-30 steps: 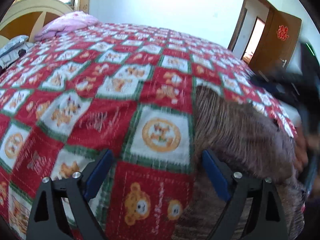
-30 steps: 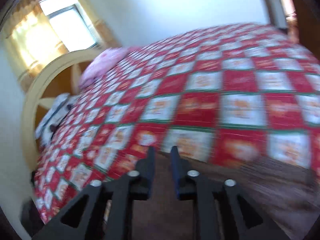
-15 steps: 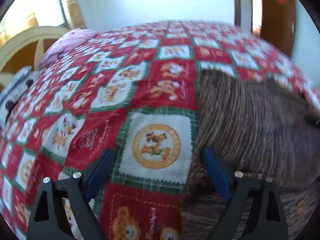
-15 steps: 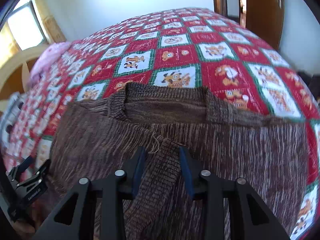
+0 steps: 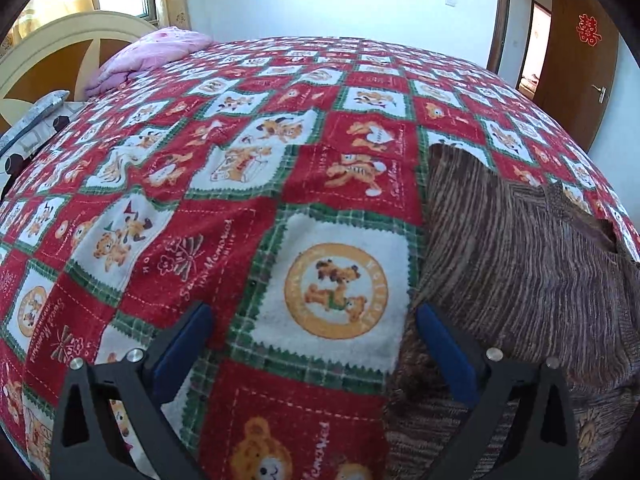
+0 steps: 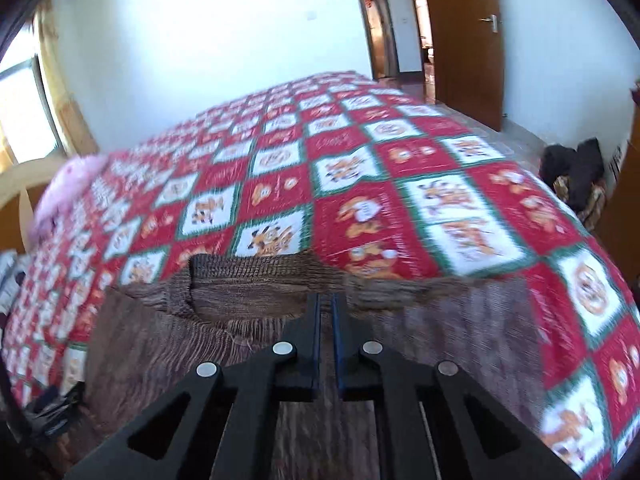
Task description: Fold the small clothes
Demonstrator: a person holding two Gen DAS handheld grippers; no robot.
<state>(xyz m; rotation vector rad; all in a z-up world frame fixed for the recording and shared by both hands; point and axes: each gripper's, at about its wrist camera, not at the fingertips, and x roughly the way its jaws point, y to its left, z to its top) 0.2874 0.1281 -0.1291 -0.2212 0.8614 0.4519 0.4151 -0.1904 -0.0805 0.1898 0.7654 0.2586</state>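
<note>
A: Left view: left claw (image 5: 312,344) is spread wide, jaws just opened further, only bedspread (image 5: 240,184) between; sweater (image 5: 520,264) edge is found beside its right finger.

B: Right view: right claw (image 6: 327,320) just pressed together, nothing seen pinched, sweater under it, collar (image 6: 256,276) ahead-left.

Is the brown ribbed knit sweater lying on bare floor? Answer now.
No: the brown ribbed knit sweater lies spread on the red, white and green checked bedspread covering the bed.

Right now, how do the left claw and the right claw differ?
The left claw is spread wide; the right claw is shut. The left claw has only the red patchwork bedspread between its blue pads; the right claw sits over the brown sweater. Both have black frames and blue pads.
</note>
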